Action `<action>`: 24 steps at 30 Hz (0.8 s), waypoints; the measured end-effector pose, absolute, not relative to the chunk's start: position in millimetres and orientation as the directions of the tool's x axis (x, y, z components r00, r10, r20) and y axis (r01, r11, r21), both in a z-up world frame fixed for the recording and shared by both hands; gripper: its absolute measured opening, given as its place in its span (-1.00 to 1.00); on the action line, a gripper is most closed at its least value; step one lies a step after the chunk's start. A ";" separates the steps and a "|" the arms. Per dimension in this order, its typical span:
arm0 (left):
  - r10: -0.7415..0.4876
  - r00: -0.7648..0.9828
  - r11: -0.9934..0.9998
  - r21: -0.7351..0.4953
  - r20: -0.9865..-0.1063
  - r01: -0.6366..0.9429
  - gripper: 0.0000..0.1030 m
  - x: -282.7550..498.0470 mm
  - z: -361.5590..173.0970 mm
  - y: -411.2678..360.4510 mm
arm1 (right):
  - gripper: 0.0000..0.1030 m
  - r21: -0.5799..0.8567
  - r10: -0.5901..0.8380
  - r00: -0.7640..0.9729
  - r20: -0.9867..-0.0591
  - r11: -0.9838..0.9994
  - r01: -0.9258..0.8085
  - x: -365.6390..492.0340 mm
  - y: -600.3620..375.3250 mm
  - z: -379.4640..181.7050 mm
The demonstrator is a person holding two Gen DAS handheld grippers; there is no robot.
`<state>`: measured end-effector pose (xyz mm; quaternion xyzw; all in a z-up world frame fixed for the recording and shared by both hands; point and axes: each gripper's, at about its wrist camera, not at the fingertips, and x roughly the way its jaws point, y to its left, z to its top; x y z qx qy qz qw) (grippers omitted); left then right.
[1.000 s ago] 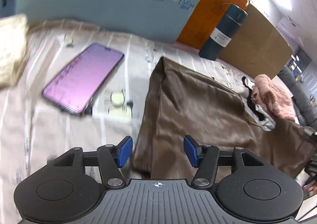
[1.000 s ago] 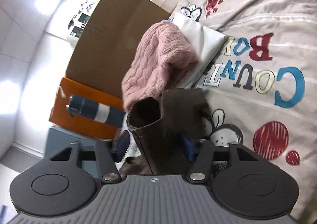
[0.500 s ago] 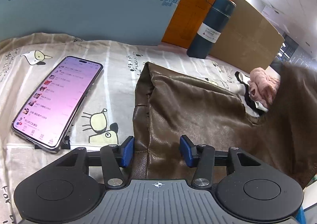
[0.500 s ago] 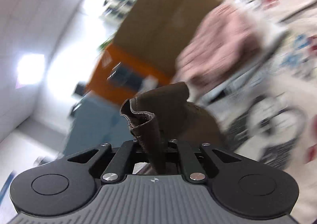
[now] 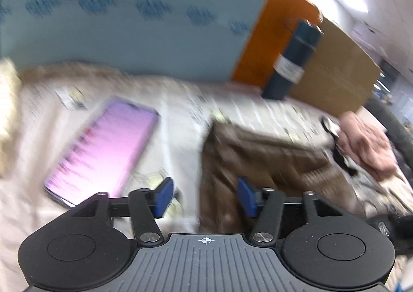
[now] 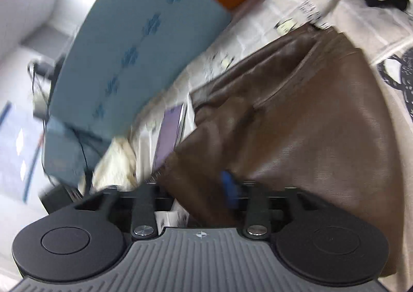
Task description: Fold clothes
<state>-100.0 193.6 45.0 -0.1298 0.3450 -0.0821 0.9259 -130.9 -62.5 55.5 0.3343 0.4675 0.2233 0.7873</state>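
Both tongs opening: left tongs [image 5: 204, 197] astride brown garment [image 5: 260, 160] edge, right tongs [image 6: 196, 188] releasing it, garment stretching ahead

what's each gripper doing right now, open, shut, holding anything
left gripper: jaws opening, pads clear of the brown garment edge below.
right gripper: jaws opening, brown garment between them, no longer pinched.

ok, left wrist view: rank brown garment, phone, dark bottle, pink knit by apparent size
1. brown garment, clearly the largest.
2. phone.
3. dark bottle and pink knit look alike in extent; not ranked. Both lie farther from the camera and the frame is blurred, so real sizes are unsure.
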 end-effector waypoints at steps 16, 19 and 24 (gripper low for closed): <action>-0.230 0.655 0.926 0.046 -0.719 0.375 0.77 -107.3 27.4 121.0 | 0.61 0.526 0.447 0.535 -0.717 0.850 -0.005 -159.1 -124.4 72.9; -0.237 0.644 0.937 0.004 -0.727 0.350 0.77 -105.1 27.2 126.3 | 0.61 0.499 0.415 0.544 -0.729 0.867 0.007 -156.5 -130.7 69.6; -0.276 0.611 0.959 -0.175 -0.742 0.222 0.76 -101.7 39.6 156.7 | 0.61 0.429 0.351 0.544 -0.762 0.903 0.018 -142.7 -137.7 61.1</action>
